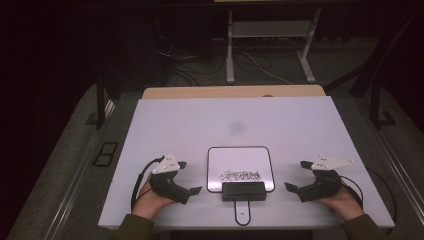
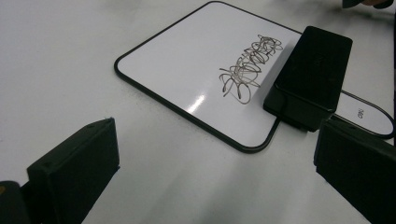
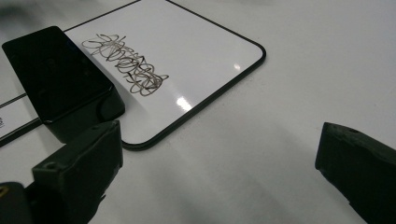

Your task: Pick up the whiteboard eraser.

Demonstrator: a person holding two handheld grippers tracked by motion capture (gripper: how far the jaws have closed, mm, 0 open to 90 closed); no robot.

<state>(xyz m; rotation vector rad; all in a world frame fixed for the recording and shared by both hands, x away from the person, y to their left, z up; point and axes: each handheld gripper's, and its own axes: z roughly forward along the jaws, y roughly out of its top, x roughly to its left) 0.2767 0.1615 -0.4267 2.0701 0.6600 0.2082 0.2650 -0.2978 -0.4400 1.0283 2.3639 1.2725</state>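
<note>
At 6 o'clock on the worktop [image 1: 175,125], eraser [image 1: 244,190] sits on whiteboard [image 1: 240,160] beside scribble [image 1: 240,175]. Your left tool [image 1: 187,176] and right tool [image 1: 296,175] gape wide, empty; grab off-centre and the eraser could skid.

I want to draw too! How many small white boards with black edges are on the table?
1. The small white board with a black edge lies on the table between the two grippers, scribbled on, with a black block eraser on its near edge.
</note>
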